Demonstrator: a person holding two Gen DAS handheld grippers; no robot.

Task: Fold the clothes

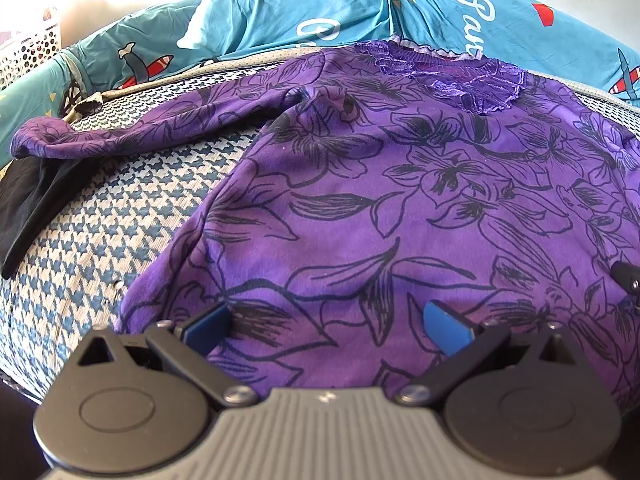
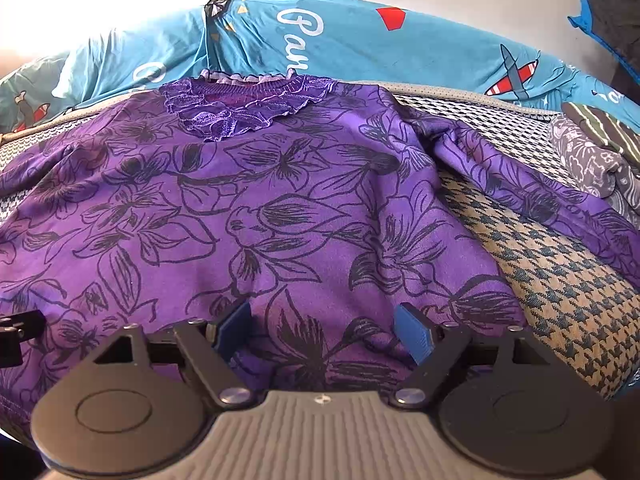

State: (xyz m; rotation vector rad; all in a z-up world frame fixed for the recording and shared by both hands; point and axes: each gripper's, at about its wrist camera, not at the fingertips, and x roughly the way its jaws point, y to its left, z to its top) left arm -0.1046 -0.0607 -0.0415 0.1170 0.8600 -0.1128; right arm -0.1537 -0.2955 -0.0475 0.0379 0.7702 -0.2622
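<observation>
A purple long-sleeved top with black flower outlines [image 1: 400, 200] lies spread flat on a houndstooth bed cover, lace collar [image 1: 452, 76] at the far end. Its left sleeve [image 1: 132, 136] stretches out to the left. My left gripper [image 1: 328, 324] is open over the hem at the lower left of the top, holding nothing. In the right wrist view the same top [image 2: 248, 208] fills the middle, and its right sleeve [image 2: 540, 196] runs off to the right. My right gripper [image 2: 322, 326] is open over the hem at the lower right, holding nothing.
A teal quilt with plane prints [image 1: 280, 16] lies bunched behind the top. A black garment [image 1: 36, 196] lies at the left, beside a white perforated basket [image 1: 28, 44]. Grey patterned and striped clothes [image 2: 592, 148] are piled at the right. The houndstooth cover [image 2: 560, 276] shows beside the top.
</observation>
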